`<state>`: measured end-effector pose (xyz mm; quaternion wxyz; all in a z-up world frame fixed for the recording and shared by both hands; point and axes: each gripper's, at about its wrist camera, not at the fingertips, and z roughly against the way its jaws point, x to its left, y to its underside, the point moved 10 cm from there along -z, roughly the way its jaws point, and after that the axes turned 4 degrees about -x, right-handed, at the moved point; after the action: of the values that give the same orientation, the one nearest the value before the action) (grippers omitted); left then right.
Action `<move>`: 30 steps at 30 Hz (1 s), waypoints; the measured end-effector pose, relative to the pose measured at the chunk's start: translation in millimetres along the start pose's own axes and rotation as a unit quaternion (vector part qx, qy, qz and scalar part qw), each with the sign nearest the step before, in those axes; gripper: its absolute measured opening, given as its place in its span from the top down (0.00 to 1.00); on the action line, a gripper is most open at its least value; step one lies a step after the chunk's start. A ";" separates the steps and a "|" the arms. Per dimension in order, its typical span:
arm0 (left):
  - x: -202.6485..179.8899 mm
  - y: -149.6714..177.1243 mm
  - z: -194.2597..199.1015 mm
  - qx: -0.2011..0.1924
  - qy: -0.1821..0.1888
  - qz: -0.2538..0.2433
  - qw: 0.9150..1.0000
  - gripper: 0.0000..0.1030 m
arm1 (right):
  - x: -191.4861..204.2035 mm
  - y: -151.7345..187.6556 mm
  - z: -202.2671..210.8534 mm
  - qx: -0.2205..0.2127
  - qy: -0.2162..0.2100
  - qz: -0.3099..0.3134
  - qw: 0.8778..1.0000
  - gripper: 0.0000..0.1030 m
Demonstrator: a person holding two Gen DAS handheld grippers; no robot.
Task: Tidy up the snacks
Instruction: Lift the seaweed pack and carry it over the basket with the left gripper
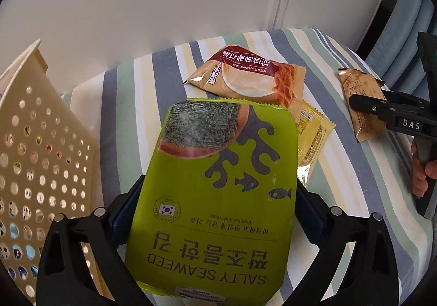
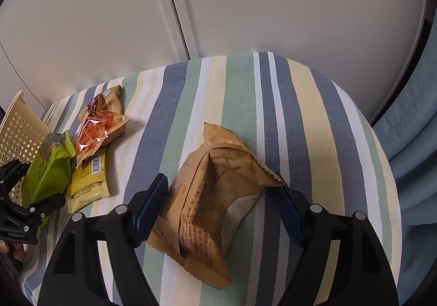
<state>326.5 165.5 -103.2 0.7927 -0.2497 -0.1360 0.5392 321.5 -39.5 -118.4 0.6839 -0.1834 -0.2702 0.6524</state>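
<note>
Left wrist view: one green seaweed packet (image 1: 218,196), flat and wide, clamped across its width between the pads of the left gripper (image 1: 218,213) and held above the striped cloth (image 1: 131,103). Landmark: the cream perforated basket (image 1: 41,142), standing at the cloth's edge with small packets showing through its holes; the seaweed packet hangs just beside the basket's wall, not yet over its rim. Further from the basket, lying on the cloth: one brown-and-red snack packet (image 1: 245,76), overlapping one yellow packet (image 1: 311,136) that pokes out from behind the seaweed. Furthest from the basket: one tan wrapped snack (image 2: 213,196), crumpled, lying on the cloth between the fingers of the right gripper (image 2: 218,205). That gripper's jaws stand spread on either side of it; one pad appears to touch the wrapper's corner, the other sits just clear, so no grip is made. Step in hand, as judged: the left gripper carries the seaweed packet toward the basket while the right lines up on the tan snack. Next move calls for lifting the green packet over the basket's rim before letting go, and closing the right jaws on the tan wrapper's thicker middle, since its loose folds could slip.
</note>
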 end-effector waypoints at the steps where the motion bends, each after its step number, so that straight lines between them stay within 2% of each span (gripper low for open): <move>1: 1.4 2.5 1.2 0.001 -0.007 0.006 1.000 0.16 | 0.1 -0.1 -0.1 0.000 0.000 0.000 1.000 0.26; 7: 7.3 9.0 16.3 -0.011 -0.028 0.036 0.999 0.20 | 0.7 -0.1 0.0 0.000 0.001 0.001 1.000 0.26; 9: 6.1 7.9 25.6 -0.026 -0.052 0.036 0.998 0.20 | 0.5 0.0 0.2 -0.001 0.000 0.001 1.000 0.26; 16: 9.1 2.4 74.7 -0.079 -0.060 0.058 0.993 0.20 | -0.8 -1.9 0.5 -0.004 -0.008 -0.008 1.000 0.26; 25: 23.5 10.0 146.6 -0.138 -0.066 0.085 0.985 0.20 | -0.2 -2.2 0.2 -0.007 0.000 0.003 1.000 0.26; 30: 30.5 5.3 177.8 -0.170 -0.089 0.093 0.977 0.20 | -0.3 -2.9 0.2 -0.008 0.001 0.005 1.000 0.26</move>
<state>247.8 239.4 41.3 0.6702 -0.3430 -0.2718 0.5994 323.7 -40.0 -116.5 0.6793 -0.1909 -0.2743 0.6534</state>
